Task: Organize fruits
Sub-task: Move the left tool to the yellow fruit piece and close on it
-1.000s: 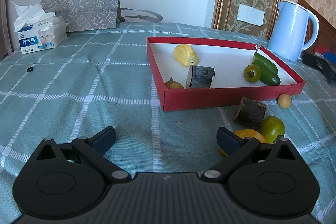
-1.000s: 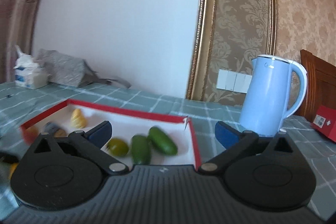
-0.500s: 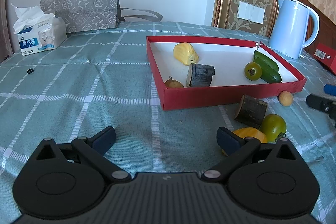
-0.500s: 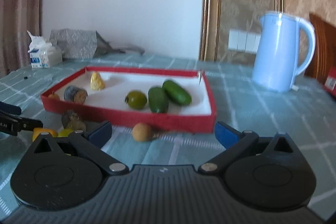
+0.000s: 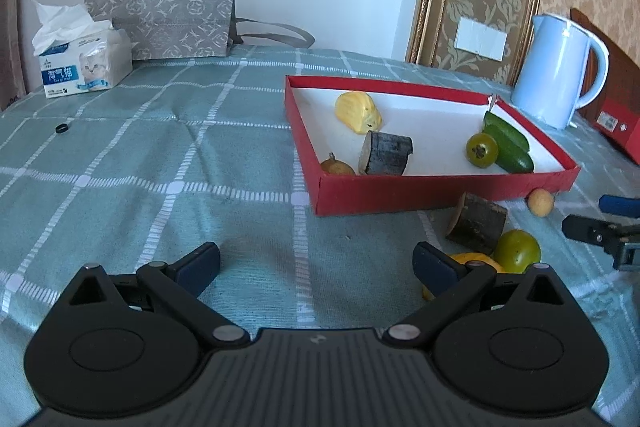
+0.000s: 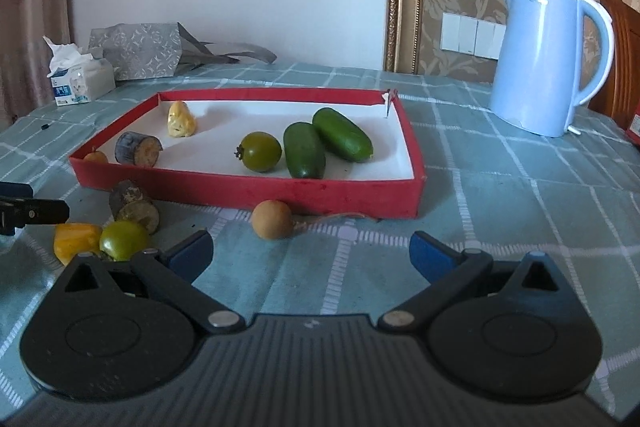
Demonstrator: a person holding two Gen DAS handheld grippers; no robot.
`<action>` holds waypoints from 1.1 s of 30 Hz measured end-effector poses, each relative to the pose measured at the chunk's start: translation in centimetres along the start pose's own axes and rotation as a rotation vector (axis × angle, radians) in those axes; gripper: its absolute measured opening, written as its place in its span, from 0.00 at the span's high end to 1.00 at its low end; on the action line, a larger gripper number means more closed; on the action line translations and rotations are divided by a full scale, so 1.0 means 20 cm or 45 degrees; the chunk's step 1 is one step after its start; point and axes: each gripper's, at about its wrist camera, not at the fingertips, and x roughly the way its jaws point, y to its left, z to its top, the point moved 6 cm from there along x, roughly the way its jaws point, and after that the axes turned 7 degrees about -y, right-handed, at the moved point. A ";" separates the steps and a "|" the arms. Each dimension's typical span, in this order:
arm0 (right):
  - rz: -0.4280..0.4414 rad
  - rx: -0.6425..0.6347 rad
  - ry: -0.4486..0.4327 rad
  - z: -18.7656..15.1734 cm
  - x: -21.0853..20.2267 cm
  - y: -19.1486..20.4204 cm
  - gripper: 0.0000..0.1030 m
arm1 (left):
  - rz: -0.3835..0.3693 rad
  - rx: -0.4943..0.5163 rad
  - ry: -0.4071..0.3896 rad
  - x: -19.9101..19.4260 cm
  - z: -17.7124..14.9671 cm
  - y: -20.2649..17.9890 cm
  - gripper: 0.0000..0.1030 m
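On the desk (image 5: 168, 163), under its teal checked cloth, this is what my two wrist views give me.

Tray: the red tray (image 6: 248, 187) sits at about 12 o'clock in my right view, and at 1 o'clock in the left.
Inside the tray: two green cucumbers (image 6: 320, 145) lie side by side, touching; a green tomato (image 6: 259, 151) lies just beside them at their 9 o'clock. A yellow fruit (image 6: 181, 120) lies toward the far left corner, and a dark log piece (image 6: 137, 149) and a small brown fruit (image 6: 95, 157) are near the front left corner.
Outside the tray: a round tan fruit with a stem (image 6: 272, 219) rests on the cloth just in front of the tray's front wall — at 12 o'clock from my right claw. A second log piece (image 6: 133, 205), a second green tomato (image 6: 123, 239) and a yellow pepper (image 6: 77, 237) cluster together at 10 o'clock, the tomato touching both.
Left claw: my left claw (image 5: 316, 261) has its fingers spread wide apart with nothing between them; its right finger (image 5: 434, 265) overlaps the pepper in view, but I cannot tell whether they touch.
Right claw: my right claw (image 6: 311, 254) is spread wide too, empty, over bare cloth.
Far side: a pale blue kettle (image 6: 548, 63) stands at 2 o'clock, a tissue box (image 5: 86, 65) and a grey patterned bag (image 5: 168, 23) at 10 o'clock — all well apart from the fruit.
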 end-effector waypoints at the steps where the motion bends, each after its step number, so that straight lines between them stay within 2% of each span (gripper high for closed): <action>1: 0.007 0.000 0.007 0.00 0.01 0.00 0.00 | -0.005 0.003 -0.004 -0.01 0.00 0.00 0.00; 4: 0.027 0.006 0.049 -0.01 0.03 0.01 0.00 | -0.051 0.043 -0.040 -0.05 0.00 -0.04 0.00; 7: 0.050 0.022 0.092 -0.03 0.05 0.01 0.00 | -0.138 0.099 -0.089 -0.10 0.01 -0.10 0.00; 14: 0.056 0.023 0.107 -0.04 0.06 0.01 0.00 | -0.342 0.267 -0.077 -0.13 -0.03 -0.27 0.00; 20: 0.057 0.020 0.112 -0.04 0.06 0.01 0.00 | -0.349 0.346 -0.026 -0.09 -0.06 -0.34 0.03; 23: 0.057 0.027 0.118 -0.04 0.06 0.00 0.00 | -0.349 0.366 -0.014 -0.07 -0.07 -0.35 0.10; 28: 0.055 0.035 0.121 -0.04 0.07 0.00 0.00 | -0.336 0.366 0.035 -0.03 -0.07 -0.34 0.40; 32: 0.055 0.034 0.121 -0.04 0.07 0.00 0.00 | -0.344 0.376 0.030 -0.03 -0.06 -0.35 0.47; 33: 0.055 0.033 0.121 -0.04 0.07 0.00 0.00 | -0.349 0.383 0.028 -0.03 -0.06 -0.36 0.51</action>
